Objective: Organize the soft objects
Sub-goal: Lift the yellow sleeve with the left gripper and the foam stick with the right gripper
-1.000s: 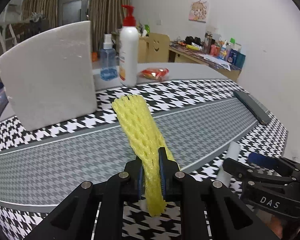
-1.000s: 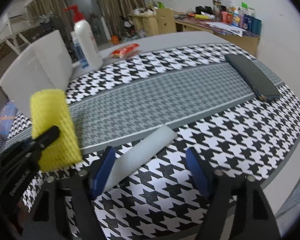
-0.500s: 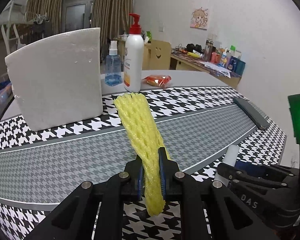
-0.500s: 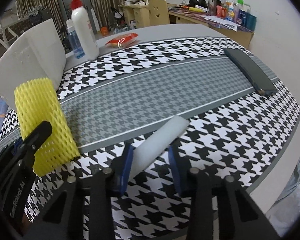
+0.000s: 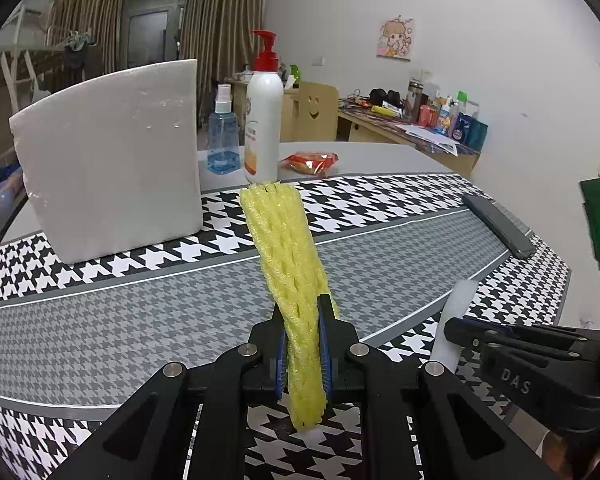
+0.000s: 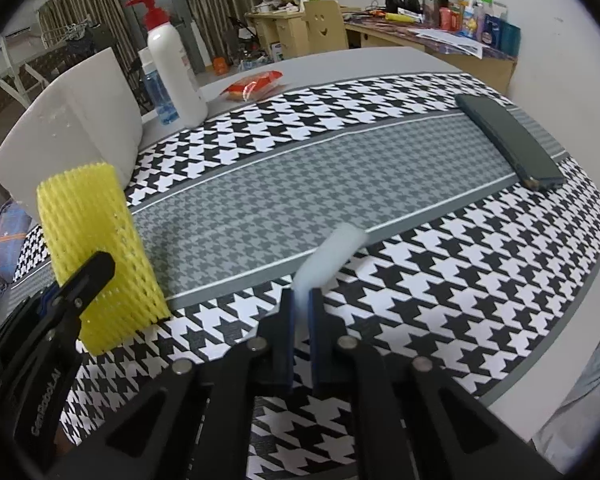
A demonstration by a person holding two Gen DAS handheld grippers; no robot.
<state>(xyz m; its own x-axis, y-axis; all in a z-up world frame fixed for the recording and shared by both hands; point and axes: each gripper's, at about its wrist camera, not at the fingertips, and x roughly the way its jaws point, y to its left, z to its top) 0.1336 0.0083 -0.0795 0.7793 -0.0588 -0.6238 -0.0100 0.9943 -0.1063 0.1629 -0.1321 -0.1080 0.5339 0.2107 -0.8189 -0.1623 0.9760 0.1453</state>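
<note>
Right claw pinched tight on one white foam stick; left claw clamped on one yellow foam net sleeve.
Both pickups looked done, pieces over the worktop near 6 o'clock. Next likely: carry them toward the white foam block at 10 o'clock.

Beyond the fingers, a houndstooth cloth with a grey middle band covers the table; far ahead and left of them stand a pump bottle and, just beside it on its left, a blue spray bottle, with a red snack pack lying just to the right. A dark flat case lies on the cloth far ahead and to the right of the fingers. Well behind the table are a cluttered desk, a wooden chair with a smiley cutout, brown curtains and a cartoon picture on the wall.
</note>
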